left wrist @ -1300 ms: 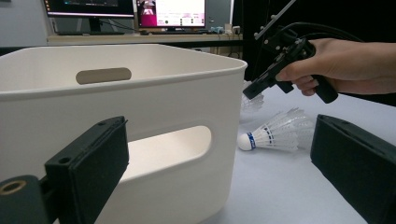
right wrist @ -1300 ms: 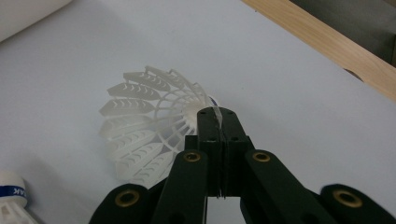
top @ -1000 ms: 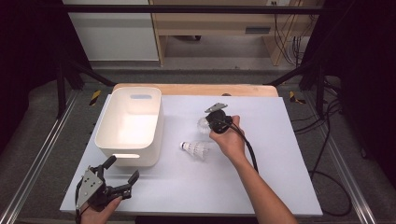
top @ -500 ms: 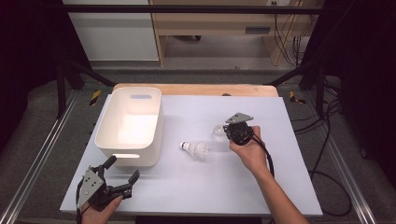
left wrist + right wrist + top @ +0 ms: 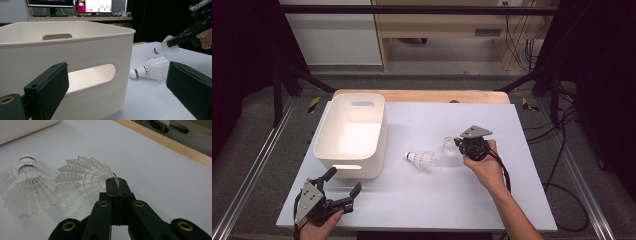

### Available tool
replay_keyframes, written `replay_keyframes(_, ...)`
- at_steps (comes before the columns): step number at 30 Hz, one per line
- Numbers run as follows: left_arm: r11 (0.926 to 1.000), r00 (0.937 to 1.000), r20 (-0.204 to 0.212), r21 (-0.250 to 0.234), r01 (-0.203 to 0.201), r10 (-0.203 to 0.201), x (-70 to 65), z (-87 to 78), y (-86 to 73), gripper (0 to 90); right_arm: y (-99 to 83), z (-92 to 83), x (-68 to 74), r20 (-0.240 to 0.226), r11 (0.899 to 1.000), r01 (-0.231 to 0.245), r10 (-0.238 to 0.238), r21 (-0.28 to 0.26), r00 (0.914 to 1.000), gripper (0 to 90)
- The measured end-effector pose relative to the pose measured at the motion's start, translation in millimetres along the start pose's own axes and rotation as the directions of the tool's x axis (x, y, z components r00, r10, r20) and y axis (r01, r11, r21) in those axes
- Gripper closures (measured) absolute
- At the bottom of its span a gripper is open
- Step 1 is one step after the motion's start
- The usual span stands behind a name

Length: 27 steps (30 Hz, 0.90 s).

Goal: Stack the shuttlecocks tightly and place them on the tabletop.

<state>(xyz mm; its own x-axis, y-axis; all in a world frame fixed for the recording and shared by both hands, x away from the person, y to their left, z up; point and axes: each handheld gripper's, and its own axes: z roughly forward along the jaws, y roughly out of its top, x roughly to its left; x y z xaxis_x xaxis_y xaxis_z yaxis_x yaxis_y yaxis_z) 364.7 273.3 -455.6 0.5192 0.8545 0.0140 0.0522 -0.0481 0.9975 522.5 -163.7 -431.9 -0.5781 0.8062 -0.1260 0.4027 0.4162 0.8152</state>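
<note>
My right gripper (image 5: 456,144) (image 5: 115,181) is shut on the rim of a white plastic shuttlecock's skirt (image 5: 447,146) (image 5: 80,180), held low over the white table right of centre. A second shuttlecock (image 5: 422,160) (image 5: 26,187) lies on its side just left of it. The left gripper view catches both: the lying shuttlecock (image 5: 150,71) and the held one (image 5: 163,47) in the far gripper (image 5: 173,42). My left gripper (image 5: 344,181) (image 5: 118,96) rests near the front left corner, jaws wide open with nothing between them, pointing at the white bin (image 5: 324,150) (image 5: 75,47).
The bin has a cut-out handle and stands at the table's left. A wooden strip (image 5: 422,95) runs along the far edge of the white tabletop (image 5: 512,190). Cables (image 5: 562,150) trail off the right side. Metal rails (image 5: 252,175) flank the table.
My right gripper has carried its shuttlecock to the right and a little nearer, away from the bin. The lying shuttlecock and the left gripper have stayed put.
</note>
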Motion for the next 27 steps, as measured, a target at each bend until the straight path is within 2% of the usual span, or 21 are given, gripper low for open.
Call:
replay_keyframes(10,1.0,1.0,0.001,0.0,-0.003,0.003,-0.6,0.4,0.1,4.4,-8.4,-9.1,0.6,-0.014,0.999,0.033,-0.033,-0.032,0.9994,90.0)
replay_keyframes(12,1.0,1.0,0.001,-0.001,-0.001,0.001,0.0,-0.1,0.1,4.4,-10.2,-10.9,0.5,-0.016,0.998,0.052,-0.052,-0.037,0.9985,90.0)
replay_keyframes(16,1.0,1.0,-0.002,-0.003,0.002,-0.002,0.6,-0.4,-0.1,4.4,-15.7,-14.6,-1.1,-0.028,0.997,0.052,-0.054,-0.05,0.9982,90.0)
replay_keyframes(21,1.0,1.0,-0.001,-0.003,-0.001,0.001,0.3,-0.8,0.0,4.4,-20.5,-17.7,-3.0,-0.029,0.998,0.053,-0.054,-0.038,0.9981,90.0)
replay_keyframes(27,1.0,1.0,-0.004,-0.004,0.002,-0.002,0.9,-1.3,-0.2,4.4,-25.9,-22.3,-4.0,-0.032,0.996,0.073,-0.075,-0.055,0.9967,90.0)
